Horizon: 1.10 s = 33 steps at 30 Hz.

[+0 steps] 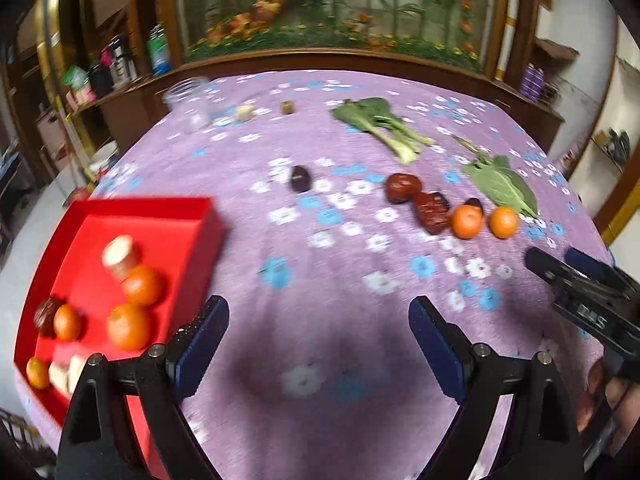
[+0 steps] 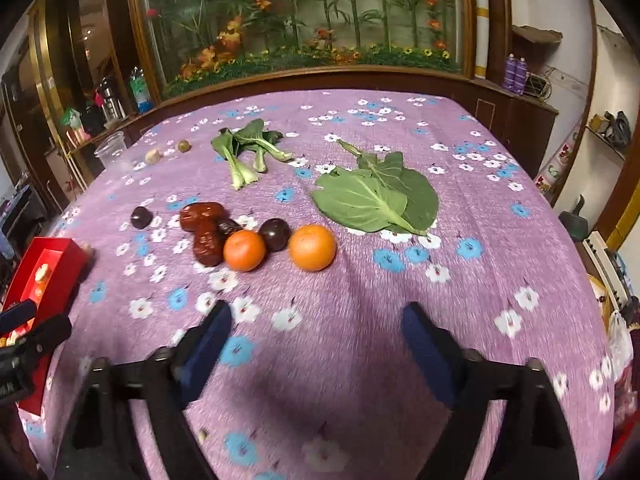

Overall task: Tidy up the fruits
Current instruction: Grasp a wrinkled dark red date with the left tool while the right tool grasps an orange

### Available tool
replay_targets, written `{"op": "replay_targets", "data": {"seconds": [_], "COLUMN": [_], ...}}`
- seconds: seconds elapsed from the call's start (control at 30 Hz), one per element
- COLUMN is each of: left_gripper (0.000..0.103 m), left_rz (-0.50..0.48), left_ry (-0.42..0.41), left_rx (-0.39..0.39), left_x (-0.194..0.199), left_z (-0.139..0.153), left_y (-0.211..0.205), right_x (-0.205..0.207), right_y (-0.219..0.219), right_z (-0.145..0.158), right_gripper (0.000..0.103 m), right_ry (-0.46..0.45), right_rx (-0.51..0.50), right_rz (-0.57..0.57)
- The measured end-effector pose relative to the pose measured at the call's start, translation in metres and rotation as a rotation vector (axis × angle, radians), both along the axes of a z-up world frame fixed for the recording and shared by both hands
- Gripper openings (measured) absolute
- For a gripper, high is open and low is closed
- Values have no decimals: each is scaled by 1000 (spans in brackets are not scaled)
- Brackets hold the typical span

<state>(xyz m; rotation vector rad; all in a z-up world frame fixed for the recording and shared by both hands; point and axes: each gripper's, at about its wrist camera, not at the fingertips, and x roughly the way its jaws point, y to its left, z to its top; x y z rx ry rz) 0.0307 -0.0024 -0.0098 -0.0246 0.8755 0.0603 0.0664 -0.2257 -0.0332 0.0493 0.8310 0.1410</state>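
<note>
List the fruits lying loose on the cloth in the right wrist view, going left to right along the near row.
Lone dark plum → red dates → left orange → second dark plum → right orange.

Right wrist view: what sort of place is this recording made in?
Most likely a home living or dining room: a table under a purple floral tablecloth, a large wood-framed glass case of artificial plants behind it, and side shelves with a thermos and bottles.
</note>
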Motion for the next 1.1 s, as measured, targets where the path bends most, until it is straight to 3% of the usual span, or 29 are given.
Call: {"op": "replay_targets", "data": {"seconds": [0.13,0.4,0.53,0.83,0.93,1.07,1.1], "left_gripper": [91,91,90,89,75,72,66], "left_rz": [-25,-36,-31,-50,-25,-20,-23], "left_ry": [4,-8,-12,-4,32,31,25], "left_rx": [0,-43,-63,-70,-99,-90,-84], "left_x": [16,46,68,100,109,113,114], "left_z": [-3,-5,-8,-23,-33,-39,-39], "left_y": [-16,-25,-34,-56,-54,-62,-65], "right_x": [26,60,70,69,68,68,68], "right_y": [-2,6,9,2,0,-2,-3], "right_z": [-12,-21,-26,-30,-30,-31,-31], "right_gripper": [65,63,39,38,38,38,38], "right_ry": [37,53,75,67,59,54,54], "right_rx": [-13,-45,-17,42,57,76,84], "right_rz": [17,42,57,47,47,49,49]}}
